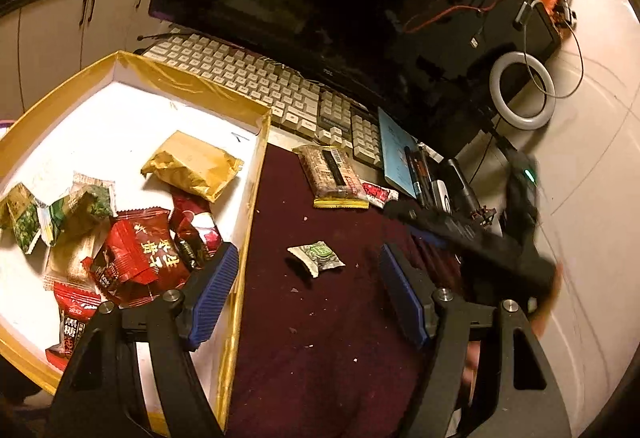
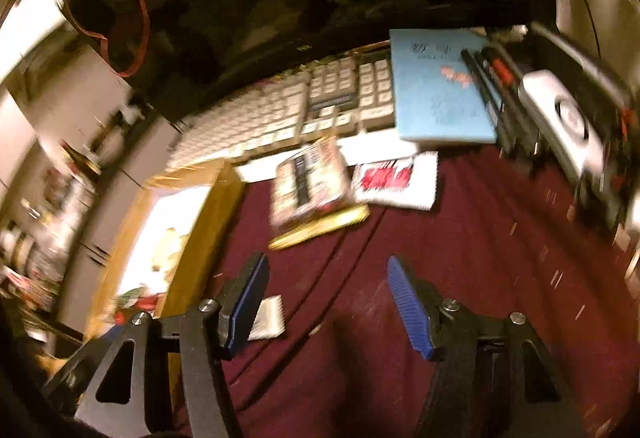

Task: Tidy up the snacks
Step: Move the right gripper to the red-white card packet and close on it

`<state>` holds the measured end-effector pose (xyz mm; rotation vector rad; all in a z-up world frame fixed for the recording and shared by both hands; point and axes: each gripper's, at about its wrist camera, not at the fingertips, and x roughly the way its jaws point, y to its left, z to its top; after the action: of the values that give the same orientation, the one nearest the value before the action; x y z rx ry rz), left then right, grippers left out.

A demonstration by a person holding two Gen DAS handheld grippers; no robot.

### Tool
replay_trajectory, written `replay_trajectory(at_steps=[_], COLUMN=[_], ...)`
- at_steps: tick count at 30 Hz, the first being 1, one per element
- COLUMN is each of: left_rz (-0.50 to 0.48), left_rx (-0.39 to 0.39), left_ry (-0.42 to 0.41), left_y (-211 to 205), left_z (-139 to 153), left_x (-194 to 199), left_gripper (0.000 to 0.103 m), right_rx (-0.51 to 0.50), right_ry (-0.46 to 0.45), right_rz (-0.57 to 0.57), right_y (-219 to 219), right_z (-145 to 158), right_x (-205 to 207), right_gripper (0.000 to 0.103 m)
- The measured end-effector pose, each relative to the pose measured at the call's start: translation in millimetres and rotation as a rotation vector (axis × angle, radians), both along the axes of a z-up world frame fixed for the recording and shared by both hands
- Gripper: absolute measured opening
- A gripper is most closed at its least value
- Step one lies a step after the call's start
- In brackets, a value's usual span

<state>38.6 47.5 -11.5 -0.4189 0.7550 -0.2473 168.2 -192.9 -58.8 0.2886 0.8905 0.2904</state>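
Jaws of both grippers gape wide and empty, ribbed blue pads above crumb-flecked maroon cloth

Maroon cloth beside gold box mostly open; small green packet mid-cloth, brown bar & keyboard block far edge.

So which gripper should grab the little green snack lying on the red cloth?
Probably the left gripper: it is open and the green snack lies straight ahead between its fingers. The right gripper faces other packets.
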Motion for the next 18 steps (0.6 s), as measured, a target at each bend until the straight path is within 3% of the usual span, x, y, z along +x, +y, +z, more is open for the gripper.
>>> replay_trajectory(at_steps=[2, 6, 11, 15, 18], left_rz=[-0.008, -0.022, -0.031, -0.03, -0.028], left_rx=[0.004, 0.025, 0.028, 0.026, 0.027], left_ry=[-0.004, -0.007, -0.014, -0.012, -0.011], left_y=[-2, -6, -6, -4, -3], left_z=[1, 4, 6, 5, 4], left_x=[-1, -3, -5, -5, -4], left_gripper=[0.072, 0.072, 0.072, 0.072, 0.072], right_rx=[-0.065, -0.087, -0.145, -0.152, -0.155], right_ry=[0.002, 0.032, 0.05, 0.08, 0.089], right_rz=[-0.031, -0.032, 0.061, 0.127, 0.151], right_y=[-4, -16, -13, -9, -9], right_z=[2, -1, -11, -26, -26], right_x=[18, 58, 95, 105, 92], right_gripper=[0.064, 0.06, 0.056, 0.052, 0.041])
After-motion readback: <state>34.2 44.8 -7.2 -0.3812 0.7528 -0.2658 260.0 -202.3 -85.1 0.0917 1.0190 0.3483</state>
